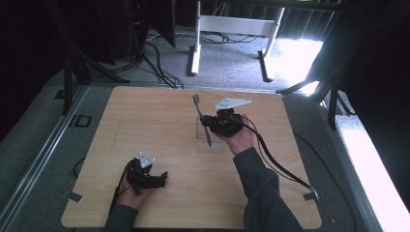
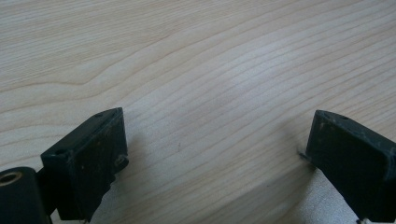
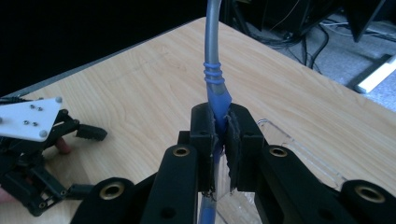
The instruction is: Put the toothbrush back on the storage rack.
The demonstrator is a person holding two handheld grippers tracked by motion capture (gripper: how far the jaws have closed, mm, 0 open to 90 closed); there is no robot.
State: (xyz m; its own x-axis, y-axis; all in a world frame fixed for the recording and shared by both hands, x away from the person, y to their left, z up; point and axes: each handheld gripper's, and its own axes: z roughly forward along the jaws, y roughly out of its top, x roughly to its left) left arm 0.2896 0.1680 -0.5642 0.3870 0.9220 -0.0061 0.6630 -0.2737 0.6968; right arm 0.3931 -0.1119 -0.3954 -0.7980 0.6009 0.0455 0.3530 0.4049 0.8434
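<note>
toothbrush (image 3: 217,93) clamped mid-handle in right tool (image 3: 223,135), above clear holder (image 3: 299,149).

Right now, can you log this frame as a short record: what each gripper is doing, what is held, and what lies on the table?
surface: light wooden table
right gripper: jaws shut on blue and grey toothbrush
toothbrush pose: tilted, head up and toward the far edge, lower end over the clear plastic tray
clear plastic tray: lying on the table under the right gripper
left gripper: jaws open, nothing between them, low over bare wood near the front left
</note>
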